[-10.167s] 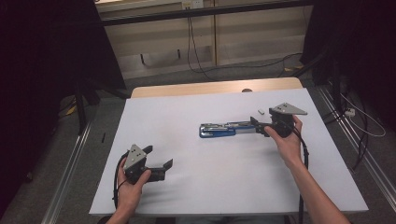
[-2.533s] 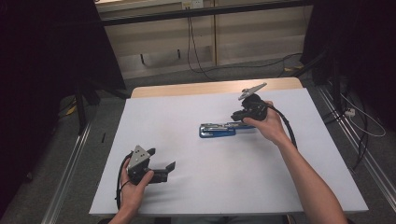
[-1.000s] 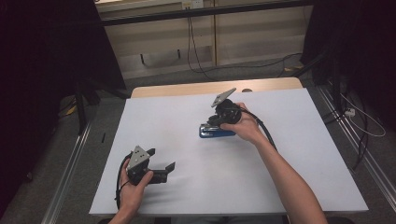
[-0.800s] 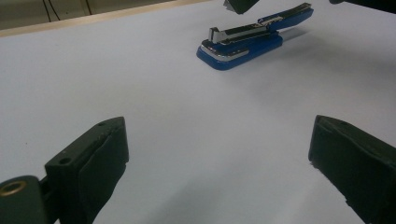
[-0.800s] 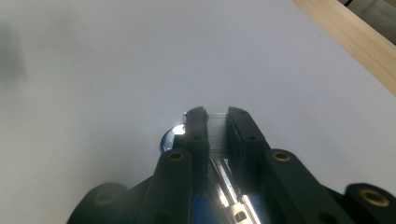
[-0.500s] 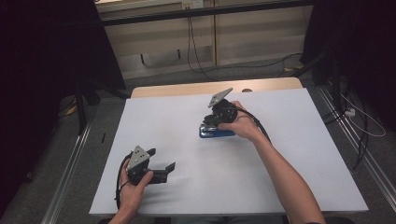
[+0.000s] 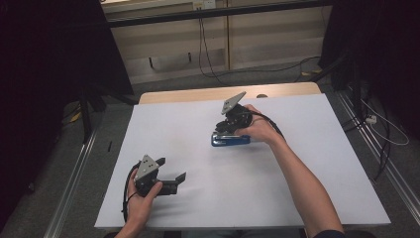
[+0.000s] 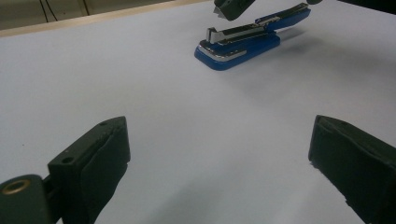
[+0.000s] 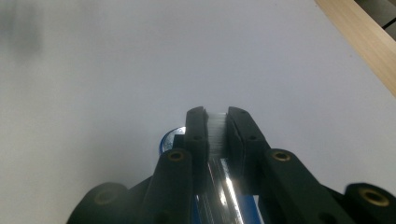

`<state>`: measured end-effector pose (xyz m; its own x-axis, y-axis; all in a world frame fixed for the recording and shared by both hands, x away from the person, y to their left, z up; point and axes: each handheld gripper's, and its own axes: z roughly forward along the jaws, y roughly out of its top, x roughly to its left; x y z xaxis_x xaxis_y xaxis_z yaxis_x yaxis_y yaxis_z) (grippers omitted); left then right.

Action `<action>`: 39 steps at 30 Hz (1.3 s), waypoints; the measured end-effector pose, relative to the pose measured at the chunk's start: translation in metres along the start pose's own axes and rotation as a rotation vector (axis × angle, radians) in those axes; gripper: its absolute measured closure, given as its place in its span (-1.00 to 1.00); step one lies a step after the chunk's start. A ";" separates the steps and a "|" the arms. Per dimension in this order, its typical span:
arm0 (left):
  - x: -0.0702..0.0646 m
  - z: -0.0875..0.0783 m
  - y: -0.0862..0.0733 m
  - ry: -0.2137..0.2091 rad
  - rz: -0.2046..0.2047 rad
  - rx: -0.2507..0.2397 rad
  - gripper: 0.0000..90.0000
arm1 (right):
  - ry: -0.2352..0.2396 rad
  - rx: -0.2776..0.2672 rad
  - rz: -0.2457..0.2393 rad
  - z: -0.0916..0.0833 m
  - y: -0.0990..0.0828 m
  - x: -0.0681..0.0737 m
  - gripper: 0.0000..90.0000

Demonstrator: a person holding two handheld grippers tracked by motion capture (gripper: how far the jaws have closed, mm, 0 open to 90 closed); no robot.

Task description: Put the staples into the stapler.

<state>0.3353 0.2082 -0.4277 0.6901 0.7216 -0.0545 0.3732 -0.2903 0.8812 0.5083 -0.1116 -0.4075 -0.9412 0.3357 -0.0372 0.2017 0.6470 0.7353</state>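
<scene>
Your right claw (image 7: 227, 125) is pinching a white strip of staples (image 9: 215, 126) above the opened blue stapler (image 7: 231, 140), lying lengthwise across the white counter (image 7: 307, 163); your left claw (image 7: 171, 169) is gaping apart.

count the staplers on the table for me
1. The blue stapler lies on the white table, far of centre, under the right claw, which is shut on a strip of staples above it.
</scene>
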 end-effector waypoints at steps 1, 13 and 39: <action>0.000 0.000 0.000 0.002 0.003 0.002 -0.87 | 0.007 0.002 -0.002 0.000 0.000 0.000 0.75; 0.000 0.000 0.000 0.003 -0.003 0.001 -0.87 | 0.059 0.017 -0.023 0.003 -0.003 -0.006 0.75; 0.000 -0.001 0.000 0.006 -0.001 0.000 -0.87 | 0.068 0.049 -0.077 0.011 -0.006 -0.005 0.75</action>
<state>0.3347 0.2089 -0.4272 0.6856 0.7261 -0.0527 0.3744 -0.2895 0.8809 0.5145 -0.1096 -0.4186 -0.9704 0.2373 -0.0449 0.1394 0.7020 0.6984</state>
